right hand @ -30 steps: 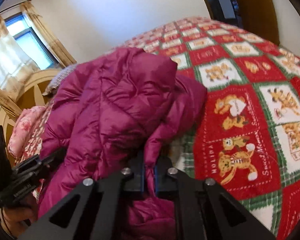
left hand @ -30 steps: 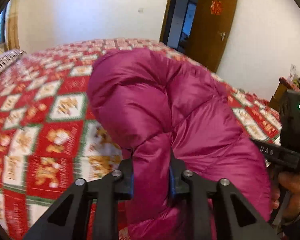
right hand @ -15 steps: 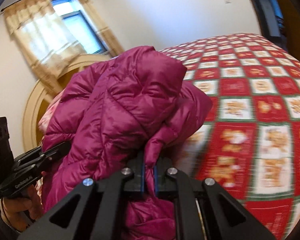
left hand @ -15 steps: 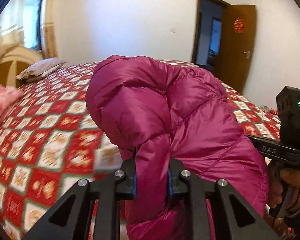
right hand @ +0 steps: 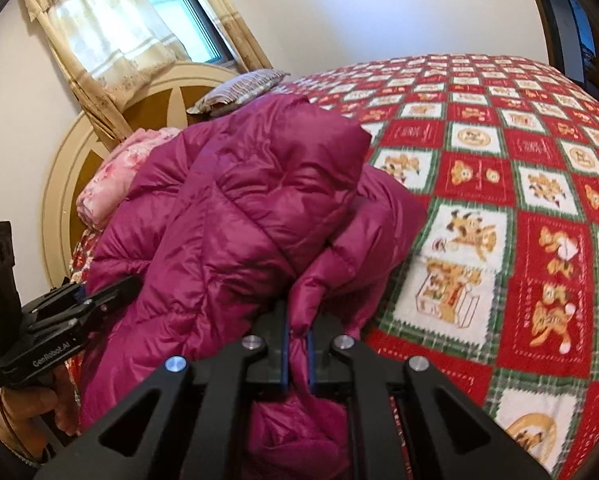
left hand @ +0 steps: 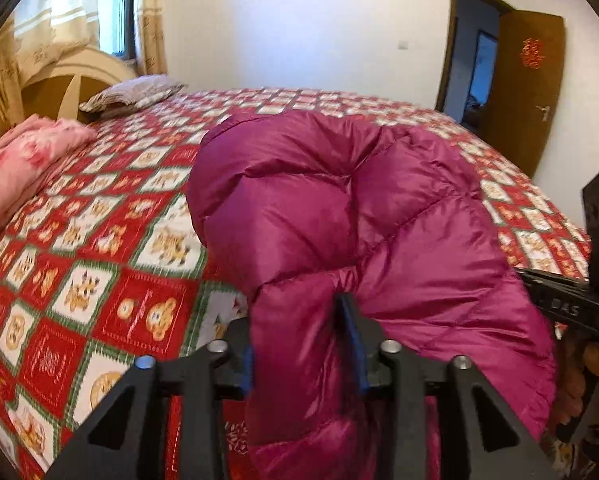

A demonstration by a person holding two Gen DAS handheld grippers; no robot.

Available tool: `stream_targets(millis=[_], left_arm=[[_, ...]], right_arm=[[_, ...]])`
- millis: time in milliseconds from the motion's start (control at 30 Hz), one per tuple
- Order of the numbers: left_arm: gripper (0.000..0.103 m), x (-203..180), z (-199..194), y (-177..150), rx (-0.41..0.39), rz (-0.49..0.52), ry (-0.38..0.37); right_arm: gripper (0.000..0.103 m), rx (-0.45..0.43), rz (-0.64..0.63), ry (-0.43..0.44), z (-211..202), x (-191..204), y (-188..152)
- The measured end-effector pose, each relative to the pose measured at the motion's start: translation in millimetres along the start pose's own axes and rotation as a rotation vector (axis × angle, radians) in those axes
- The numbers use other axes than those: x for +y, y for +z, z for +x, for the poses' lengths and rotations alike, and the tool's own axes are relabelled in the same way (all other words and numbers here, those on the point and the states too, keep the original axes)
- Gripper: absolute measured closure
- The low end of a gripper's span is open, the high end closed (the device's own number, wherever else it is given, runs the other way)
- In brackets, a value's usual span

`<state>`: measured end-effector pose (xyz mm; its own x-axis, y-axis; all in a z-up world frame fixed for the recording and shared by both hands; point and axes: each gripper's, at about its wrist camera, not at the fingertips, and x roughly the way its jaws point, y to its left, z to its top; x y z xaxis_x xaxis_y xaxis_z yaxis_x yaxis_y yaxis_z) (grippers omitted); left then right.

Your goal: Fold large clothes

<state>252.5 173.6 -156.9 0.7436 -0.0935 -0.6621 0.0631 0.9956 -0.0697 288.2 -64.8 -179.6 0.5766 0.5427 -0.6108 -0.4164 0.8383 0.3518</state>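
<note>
A red and green patchwork bedspread point(left hand: 111, 280) is spread across the bed. A pink folded blanket point(left hand: 23, 168) and a striped pillow point(left hand: 133, 94) are seen far left; a brown door point(left hand: 527, 88) is open far right.

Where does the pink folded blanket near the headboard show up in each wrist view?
Left wrist: pink blanket at the far left edge, on the bed left of the magenta jacket.
Right wrist: pink blanket left of centre, partly behind the jacket.
Shared landmark: the striped pillow by the headboard.
</note>
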Motion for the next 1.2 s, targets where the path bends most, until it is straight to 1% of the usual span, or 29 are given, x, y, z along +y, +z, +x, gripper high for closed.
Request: stream_targets(millis=[67,133,200,367,533,700,833,933,1033,1100,1200], left_arm=[[0.051,2.1,4.5,-4.5,0.011,-0.017,0.023],[0.048,5.9,7.3,-8.1,0.008,-0.035,0.032],[0.04,8.4,8.7,-10.4,0.008,-0.051,0.048],[0.03,10.9,10.9,-14.1,-0.001,-0.051,0.094],[0.027,14.7,11.9,-16.0,0.0,-0.074,0.093],[0.026,14.0,11.8,-19.3,-0.008,-0.07,0.103],[0.024,15.9,10.6,-22.7,-0.01,-0.084,0.095],[0.022,17.0,9.9,-24.9,-0.014,-0.09,0.096],[0.017,19.3,10.9,-26.4,-0.016,-0.104,0.105],[0.014,21.1,12.1,-28.1,-0.017,-0.114,0.106],[0.012,23.0,13.7,-29.9,-0.017,-0.124,0.107]], right_arm=[[0.093,0.009,-0.001,-0.009,3.8,1.4,-1.9],[0.092,0.017,-0.004,-0.016,6.0,1.7,-3.2],[0.091,0.021,-0.01,-0.026,7.5,1.8,-3.5],[0.089,0.025,-0.018,-0.051,10.9,3.3,-4.7],[0.089,0.03,-0.013,-0.065,13.7,2.9,-7.3],[0.088,0.038,-0.014,-0.08,16.7,3.2,-8.8],[0.086,0.041,-0.008,-0.091,18.4,1.5,-10.6],[0.083,0.042,-0.002,-0.101,19.2,0.1,-12.5],[0.08,0.038,0.006,-0.117,19.6,-1.3,-15.0],[0.08,0.036,0.005,-0.126,20.3,-1.3,-16.6],[0.08,0.03,-0.01,-0.145,20.3,1.7,-19.1]])
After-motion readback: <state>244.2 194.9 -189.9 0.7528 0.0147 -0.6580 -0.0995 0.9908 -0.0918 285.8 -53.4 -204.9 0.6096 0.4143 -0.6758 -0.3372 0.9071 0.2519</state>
